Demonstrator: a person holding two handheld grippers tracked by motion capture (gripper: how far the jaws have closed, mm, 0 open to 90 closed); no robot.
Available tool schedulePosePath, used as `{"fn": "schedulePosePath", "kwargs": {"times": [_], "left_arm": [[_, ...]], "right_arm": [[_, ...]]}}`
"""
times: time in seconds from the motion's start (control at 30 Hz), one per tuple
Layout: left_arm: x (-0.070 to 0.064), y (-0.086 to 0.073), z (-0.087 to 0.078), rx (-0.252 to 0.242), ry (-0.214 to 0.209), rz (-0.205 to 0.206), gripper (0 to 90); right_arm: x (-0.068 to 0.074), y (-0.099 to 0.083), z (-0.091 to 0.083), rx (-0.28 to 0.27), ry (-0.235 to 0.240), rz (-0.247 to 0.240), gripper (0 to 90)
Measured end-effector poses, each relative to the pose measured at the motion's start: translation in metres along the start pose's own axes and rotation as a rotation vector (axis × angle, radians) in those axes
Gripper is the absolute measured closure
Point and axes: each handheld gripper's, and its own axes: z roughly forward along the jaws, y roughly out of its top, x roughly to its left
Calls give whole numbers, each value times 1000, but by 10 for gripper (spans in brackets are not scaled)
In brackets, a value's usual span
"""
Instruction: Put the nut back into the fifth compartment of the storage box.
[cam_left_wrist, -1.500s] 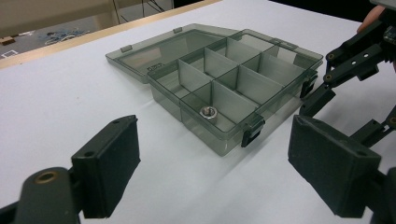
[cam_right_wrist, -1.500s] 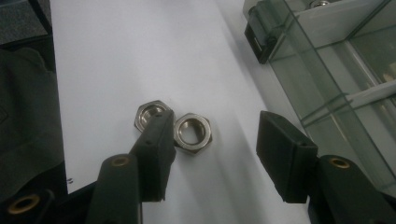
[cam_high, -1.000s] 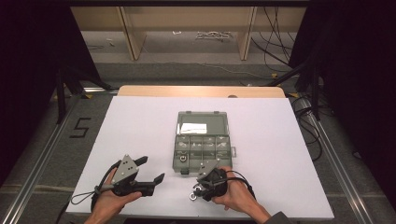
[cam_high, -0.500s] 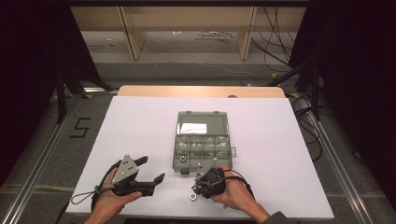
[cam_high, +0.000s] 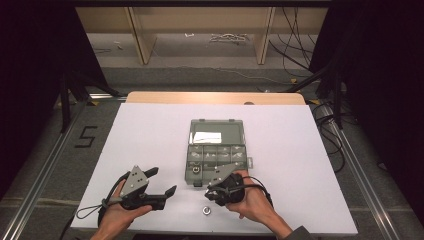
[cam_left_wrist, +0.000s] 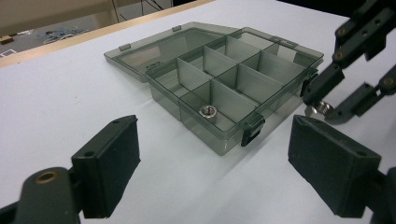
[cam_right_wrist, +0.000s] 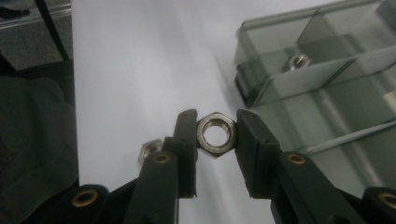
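High view: a white table (cam_high: 150, 130) carries a translucent grey compartment box (cam_high: 217, 150) lying open near its middle, the lid (cam_high: 216, 132) folded flat on the far side with a white label showing through it. The left gripper (cam_high: 162, 182) sits low at the table's near left, held in the person's left hand (cam_high: 117, 217), its jaws spread wide with nothing between them. The right gripper (cam_high: 205, 187) is just in front of the box's near edge, in the right hand (cam_high: 252, 202). A loose nut (cam_high: 205, 210) lies on the bare table just in front of the right gripper, near the table's front edge.

In the right gripper view, the jaws are closed almost fully on a silver hex nut (cam_right_wrist: 215, 134), gripped flat to flat with its bore facing the camera. Behind the left jaw, the loose nut (cam_right_wrist: 148, 151) rests on the white surface, partly hidden by that jaw. To the right stands the box's near corner, with its dark latch (cam_right_wrist: 246, 84) and another nut (cam_right_wrist: 298, 61) seen through the wall in a compartment.

The left gripper view looks between its own wide-open jaws at the box (cam_left_wrist: 224, 79): dividers split it into compartments, and one nut (cam_left_wrist: 208, 111) lies in the near compartment. The right gripper (cam_left_wrist: 329, 105) holds its nut (cam_left_wrist: 321, 108) just beside the box's near right corner, close to a latch (cam_left_wrist: 252, 130), above the table.
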Motion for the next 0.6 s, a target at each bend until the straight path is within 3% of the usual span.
{"fn": "schedulePosePath", "kwargs": {"times": [0.2,0.6], "left_arm": [[0,0,0,0,0,2,164],[1,0,1,-2,0,2,164]], "right_arm": [[-11,15,-1,-46,-36,15,704],[-30,41,24,-63,-81,26,704]]}}
